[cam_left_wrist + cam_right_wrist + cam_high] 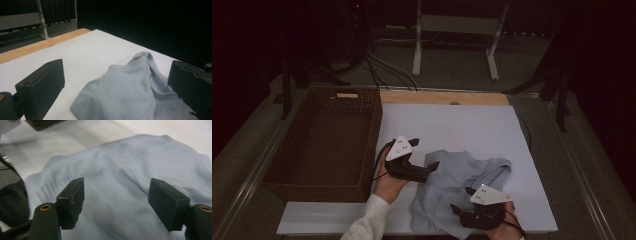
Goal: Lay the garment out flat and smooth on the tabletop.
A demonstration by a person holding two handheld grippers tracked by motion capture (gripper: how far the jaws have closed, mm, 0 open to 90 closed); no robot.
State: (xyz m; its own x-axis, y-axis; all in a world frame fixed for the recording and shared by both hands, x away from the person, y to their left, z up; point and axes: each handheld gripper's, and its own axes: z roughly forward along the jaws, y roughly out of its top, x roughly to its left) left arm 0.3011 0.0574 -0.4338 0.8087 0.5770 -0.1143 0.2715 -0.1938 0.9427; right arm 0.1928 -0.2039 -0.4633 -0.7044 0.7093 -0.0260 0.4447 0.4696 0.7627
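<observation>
A pale blue garment (462, 175) lies crumpled on the white board (462, 120), towards its near right part. My left gripper (429, 171) sits at the garment's left edge, pointing right, held in a hand with a white sleeve. Its jaws stand wide open in the left gripper view (116, 72), with the garment (130, 90) low between and beyond them. My right gripper (461, 200) is at the near edge, over the garment's lower part. Its jaws (116, 183) are open above the cloth (120, 157) without pinching it.
A dark woven basket (374, 135) stands against the board's left side. A wooden strip (442, 97) runs along the board's far edge. Beyond the table are cables and a white-legged stand (457, 30) on the floor.
</observation>
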